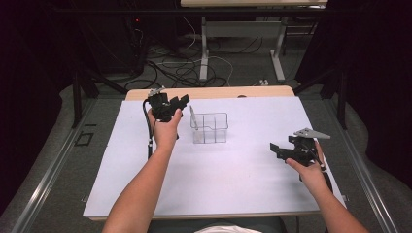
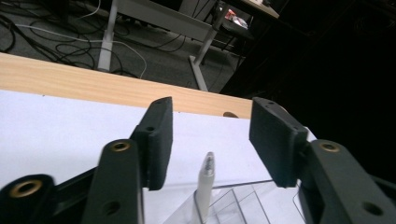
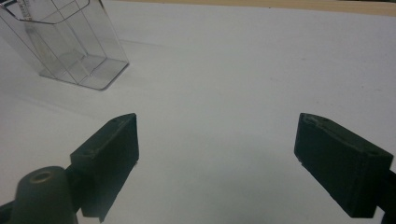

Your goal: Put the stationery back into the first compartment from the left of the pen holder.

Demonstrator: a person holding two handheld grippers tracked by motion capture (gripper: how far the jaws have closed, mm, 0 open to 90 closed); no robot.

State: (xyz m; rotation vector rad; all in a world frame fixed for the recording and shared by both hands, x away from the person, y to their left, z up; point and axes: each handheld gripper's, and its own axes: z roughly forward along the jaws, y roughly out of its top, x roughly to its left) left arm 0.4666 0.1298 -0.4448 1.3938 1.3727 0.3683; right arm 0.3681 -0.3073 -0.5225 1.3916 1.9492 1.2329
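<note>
A clear plastic organizer (image 1: 210, 127) with compartments stands on the white tabletop (image 1: 218, 179), slightly back of centre. A white pen (image 1: 192, 116) leans upright in its left end. My left gripper (image 1: 182, 102) hovers just left of and above that end. In the left gripper view its jaws (image 2: 210, 140) stand open and apart from the pen (image 2: 205, 184), whose tip rises between them out of the organizer (image 2: 238, 200). My right gripper (image 1: 274, 149) is held low at the right, open and with nothing in it (image 3: 217, 158). It faces the organizer (image 3: 70, 42).
A bare wooden strip (image 1: 214, 92) runs along the table's far edge. Beyond it are loose cables on the floor (image 1: 170, 68) and the legs of another desk (image 1: 204, 48). Dark frame posts stand at both sides.
</note>
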